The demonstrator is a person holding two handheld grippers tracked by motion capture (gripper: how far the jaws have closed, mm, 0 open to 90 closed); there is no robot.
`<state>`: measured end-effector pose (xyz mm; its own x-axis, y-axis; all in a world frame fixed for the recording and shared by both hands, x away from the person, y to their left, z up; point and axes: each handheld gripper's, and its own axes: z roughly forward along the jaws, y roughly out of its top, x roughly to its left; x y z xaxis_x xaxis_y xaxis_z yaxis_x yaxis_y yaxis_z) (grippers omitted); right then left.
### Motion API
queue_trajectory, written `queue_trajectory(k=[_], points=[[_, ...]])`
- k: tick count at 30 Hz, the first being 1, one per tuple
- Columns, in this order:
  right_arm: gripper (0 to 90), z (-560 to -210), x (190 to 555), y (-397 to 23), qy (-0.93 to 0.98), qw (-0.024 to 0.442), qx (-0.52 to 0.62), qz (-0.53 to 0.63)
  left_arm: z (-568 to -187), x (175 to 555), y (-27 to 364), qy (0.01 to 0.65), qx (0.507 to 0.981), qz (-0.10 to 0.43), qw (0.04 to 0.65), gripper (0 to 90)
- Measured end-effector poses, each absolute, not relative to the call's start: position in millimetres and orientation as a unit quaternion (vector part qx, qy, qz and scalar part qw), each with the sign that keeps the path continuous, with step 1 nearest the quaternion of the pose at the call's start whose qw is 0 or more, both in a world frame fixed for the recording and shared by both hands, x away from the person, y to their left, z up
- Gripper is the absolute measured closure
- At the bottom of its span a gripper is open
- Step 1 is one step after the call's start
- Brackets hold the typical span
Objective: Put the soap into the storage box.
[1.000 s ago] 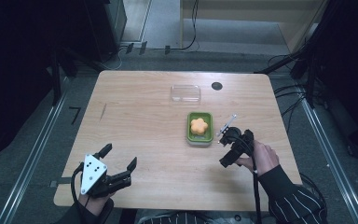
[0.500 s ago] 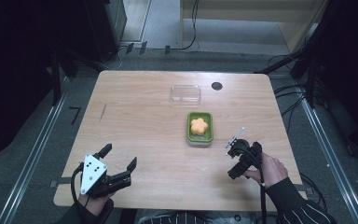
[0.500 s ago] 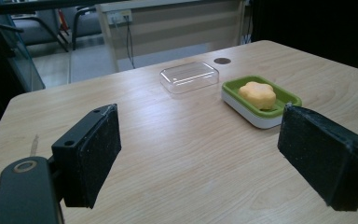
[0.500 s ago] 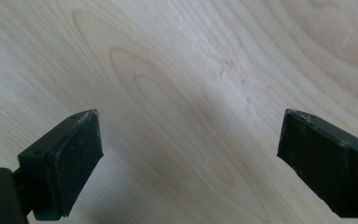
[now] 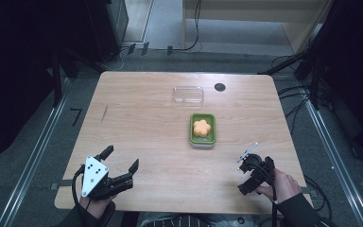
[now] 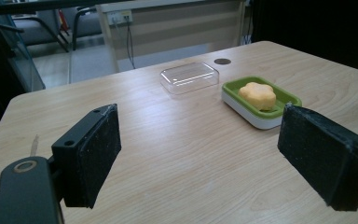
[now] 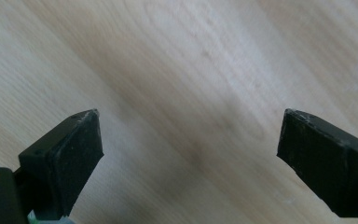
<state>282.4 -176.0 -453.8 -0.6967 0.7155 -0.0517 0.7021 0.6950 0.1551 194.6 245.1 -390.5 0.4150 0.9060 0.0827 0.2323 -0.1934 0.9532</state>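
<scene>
We are holding both grippers near the worktop's front edge, the left gripper and right gripper each with fingers spread wide and empty; the orange flower-shaped soap is sitting in its green dish right of centre, and a careless reach risks knocking the clear lid beyond it

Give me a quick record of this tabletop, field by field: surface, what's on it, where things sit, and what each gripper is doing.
surface: wooden table
soap dish: green soap dish, right of table centre
contents: orange flower-shaped soap lying in the dish
lid: clear plastic lid, beyond the dish, apart from it
table hole: dark round hole near far edge
left gripper: left gripper, near-left corner, open, holding nothing
right gripper: right gripper, near-right edge, open, holding nothing
</scene>
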Motion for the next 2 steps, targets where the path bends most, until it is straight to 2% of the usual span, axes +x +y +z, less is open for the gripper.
queue_trajectory(k=[2], points=[[6.7, -456.5, 279.8, -178.1, 0.919, 0.052, 0.386, 0.058, -390.3, 194.9, 244.4, 0.411, 0.692, 0.349, 0.48, 13.7]])
